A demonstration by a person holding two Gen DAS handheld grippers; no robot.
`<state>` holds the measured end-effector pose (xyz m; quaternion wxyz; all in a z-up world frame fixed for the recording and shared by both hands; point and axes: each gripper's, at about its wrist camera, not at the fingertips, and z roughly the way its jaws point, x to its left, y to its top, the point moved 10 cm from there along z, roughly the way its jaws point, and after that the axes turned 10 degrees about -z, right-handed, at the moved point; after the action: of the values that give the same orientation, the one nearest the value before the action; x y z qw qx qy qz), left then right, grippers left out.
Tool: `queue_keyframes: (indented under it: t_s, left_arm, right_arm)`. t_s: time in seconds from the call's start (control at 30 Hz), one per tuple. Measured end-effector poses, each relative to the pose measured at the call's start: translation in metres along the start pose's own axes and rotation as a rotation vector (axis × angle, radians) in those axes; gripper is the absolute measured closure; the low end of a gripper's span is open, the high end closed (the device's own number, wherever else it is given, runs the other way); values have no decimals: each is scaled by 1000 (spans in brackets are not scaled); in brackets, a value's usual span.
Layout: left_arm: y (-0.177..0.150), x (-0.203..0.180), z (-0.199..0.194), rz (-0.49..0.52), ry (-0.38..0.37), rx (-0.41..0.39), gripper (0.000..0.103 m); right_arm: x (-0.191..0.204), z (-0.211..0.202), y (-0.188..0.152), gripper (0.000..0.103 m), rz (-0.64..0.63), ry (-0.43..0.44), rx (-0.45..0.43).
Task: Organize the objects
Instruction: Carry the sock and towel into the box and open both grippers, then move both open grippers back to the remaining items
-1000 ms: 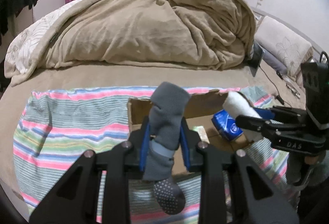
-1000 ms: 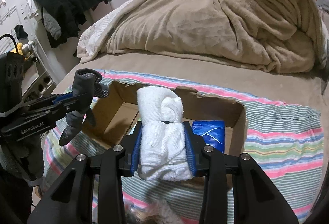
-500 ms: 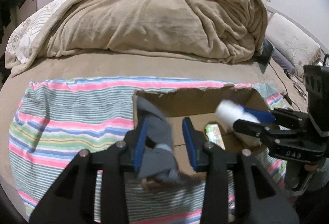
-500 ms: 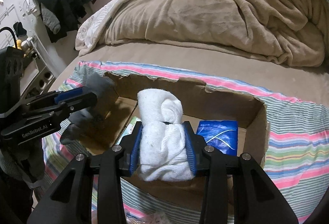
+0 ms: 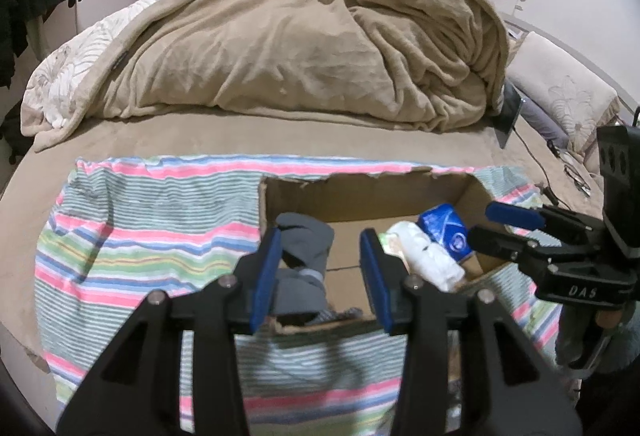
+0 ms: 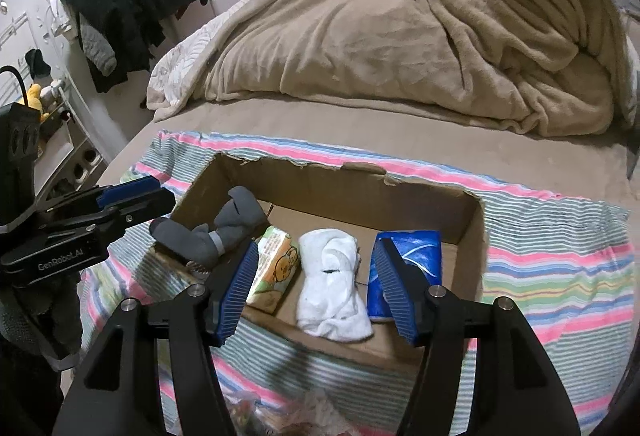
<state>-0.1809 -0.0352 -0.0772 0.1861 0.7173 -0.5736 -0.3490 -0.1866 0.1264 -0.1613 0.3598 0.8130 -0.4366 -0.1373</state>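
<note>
Bed's piled with a rumpled tan blanket [image 5: 304, 48], and a striped cloth [image 5: 132, 236] lies under the torn cardboard box [image 6: 336, 192]. My right cam shows the box floor properly: white rolled towel [image 6: 332, 284] between a yellow packet [image 6: 276, 268] and a blue pack [image 6: 412, 256]. The grey sock [image 6: 216, 232] flops over the left corner. The left cam mostly gets blocked by its own fingers. Left gripper [image 5: 322, 276] and right gripper [image 6: 316, 292] are both spread wide, holding nothing.

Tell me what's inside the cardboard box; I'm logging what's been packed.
Inside the cardboard box: grey sock draped over the left rim, snack packet, white rolled cloth, blue tissue pack. Anything beneath them is covered.
</note>
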Motion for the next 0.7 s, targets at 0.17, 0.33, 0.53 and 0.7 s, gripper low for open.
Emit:
queue_keyframes:
  t_s: [0.17,0.33,0.53,0.7]
  left_arm:
    - [-5,-7,-17,10,-4,-10,56]
    - [-7,-9,-35,6,-9,-39,35]
    - [-16,-12,-48,13,-13,-41,34]
    - [-27,-15,-55,13,-22,-32,34]
  right_arm:
    - [7,-17,-1,39,-8,-10,-15]
    - [10,-31,-6,39,-9,-22,-21]
    - [14,-44,-16,39,-9,-33,-21]
    - [16,-52,-27,39,-7,-38,-15]
